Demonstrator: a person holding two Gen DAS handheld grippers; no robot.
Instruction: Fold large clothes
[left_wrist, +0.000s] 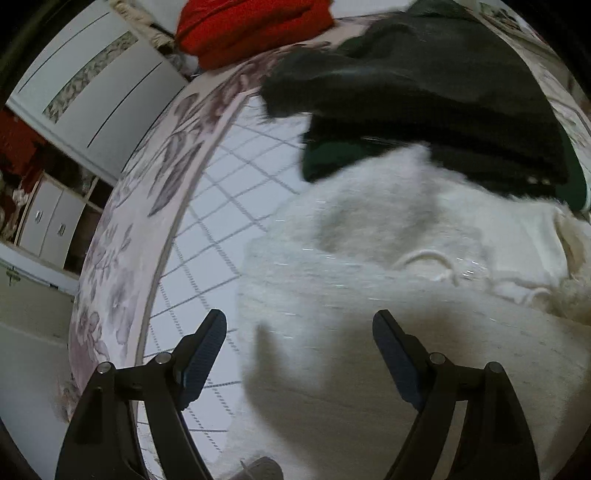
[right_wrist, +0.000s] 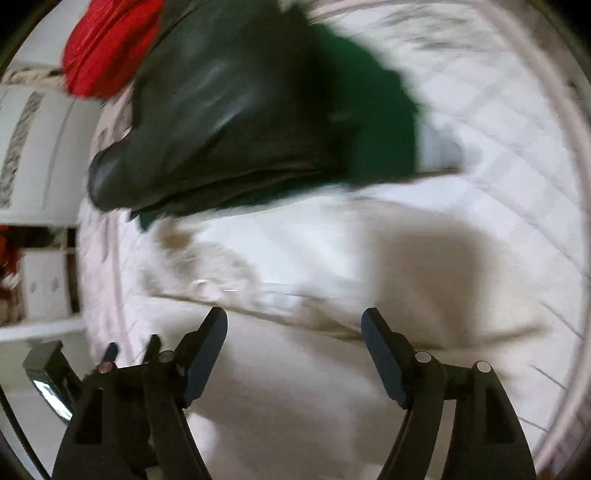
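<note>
White fuzzy knitwear (left_wrist: 388, 258), the garment to be folded, is spread across a quilted bedspread (left_wrist: 236, 177) with a grid of stitched lines and a floral border; no label or writing can be read on it. Its pile is fluffy, and a small cord loop lies on top. Just beyond it a black garment (left_wrist: 424, 92) is piled over a dark green one (right_wrist: 376, 110), and a folded red garment (left_wrist: 251, 26) sits farther back. The left gripper (left_wrist: 299, 328) is held wide open above the knit, nothing between its pads. The right gripper (right_wrist: 293, 326) is likewise spread and empty over the white cloth. Pale cabinets (left_wrist: 85, 85) are seen beside the bed.
</note>
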